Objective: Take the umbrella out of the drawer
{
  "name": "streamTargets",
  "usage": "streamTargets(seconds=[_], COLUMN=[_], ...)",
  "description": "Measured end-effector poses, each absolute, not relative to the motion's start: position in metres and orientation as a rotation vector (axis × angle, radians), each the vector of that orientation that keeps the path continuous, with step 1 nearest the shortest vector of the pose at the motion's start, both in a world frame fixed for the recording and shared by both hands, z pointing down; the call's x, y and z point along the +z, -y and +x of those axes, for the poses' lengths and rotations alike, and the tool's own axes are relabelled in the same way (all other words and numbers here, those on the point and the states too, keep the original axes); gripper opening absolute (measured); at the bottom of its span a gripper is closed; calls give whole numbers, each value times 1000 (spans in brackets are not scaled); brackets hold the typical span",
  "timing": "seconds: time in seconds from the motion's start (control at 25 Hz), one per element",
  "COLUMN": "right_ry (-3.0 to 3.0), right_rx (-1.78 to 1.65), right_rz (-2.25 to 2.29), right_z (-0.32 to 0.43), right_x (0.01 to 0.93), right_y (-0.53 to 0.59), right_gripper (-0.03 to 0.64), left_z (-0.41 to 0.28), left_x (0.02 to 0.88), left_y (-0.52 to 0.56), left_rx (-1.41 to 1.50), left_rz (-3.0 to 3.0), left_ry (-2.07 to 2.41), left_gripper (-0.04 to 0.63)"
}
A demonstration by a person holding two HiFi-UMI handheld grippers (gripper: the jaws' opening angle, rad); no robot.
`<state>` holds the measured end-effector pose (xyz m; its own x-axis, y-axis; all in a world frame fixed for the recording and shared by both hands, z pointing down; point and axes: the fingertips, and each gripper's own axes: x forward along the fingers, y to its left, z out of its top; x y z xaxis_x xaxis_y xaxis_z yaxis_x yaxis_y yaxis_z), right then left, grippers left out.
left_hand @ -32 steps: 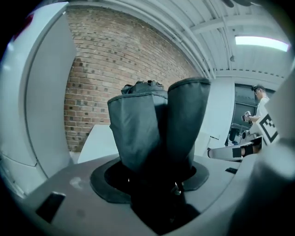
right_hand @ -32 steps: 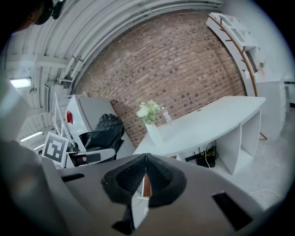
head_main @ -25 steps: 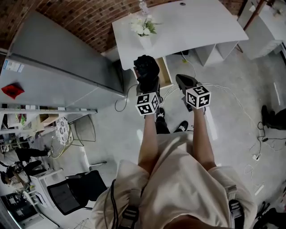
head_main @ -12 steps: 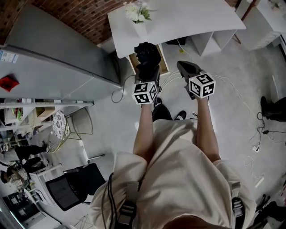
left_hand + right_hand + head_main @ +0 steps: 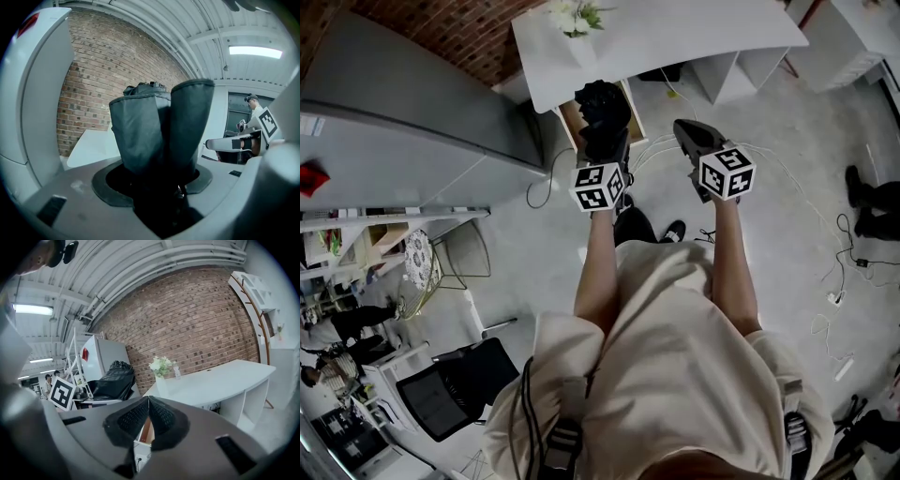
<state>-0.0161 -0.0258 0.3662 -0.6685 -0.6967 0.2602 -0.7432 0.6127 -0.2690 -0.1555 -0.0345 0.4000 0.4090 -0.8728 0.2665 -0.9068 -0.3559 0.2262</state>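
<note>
A black folded umbrella (image 5: 602, 103) sticks out of my left gripper (image 5: 602, 141), which is shut on its lower part and holds it above the floor in front of the white desk (image 5: 675, 37). In the left gripper view the umbrella (image 5: 159, 126) fills the space between the jaws of that gripper (image 5: 158, 187). An open wooden drawer (image 5: 633, 117) shows under the desk, just behind the umbrella. My right gripper (image 5: 689, 131) is beside it to the right, shut and empty. In the right gripper view its pads (image 5: 161, 416) touch, and the umbrella (image 5: 112, 380) is off to the left.
A tall grey fridge (image 5: 394, 112) stands at the left of the desk. White flowers (image 5: 575, 14) sit on the desk's left end. White shelving (image 5: 844, 37) is at the far right. Cables (image 5: 825, 253) lie on the floor at the right; a black chair (image 5: 450, 394) is behind me.
The desk and drawer have slid up and left in the head view. Both grippers rose in the frame with them; the right one drifted slightly right. The umbrella stays in the left gripper.
</note>
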Motion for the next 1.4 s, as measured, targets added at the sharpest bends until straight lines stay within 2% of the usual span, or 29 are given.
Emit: streamTargets(seconds=[1.4], right_ry=[2738], right_rx=[576], right_rz=[1077], right_z=[-37], right_x=[378], right_y=[7], right_gripper=[69], left_z=[-169], left_x=[418], left_y=[23], left_rx=[191], left_rz=[2313], left_ry=[1536], left_gripper=[249])
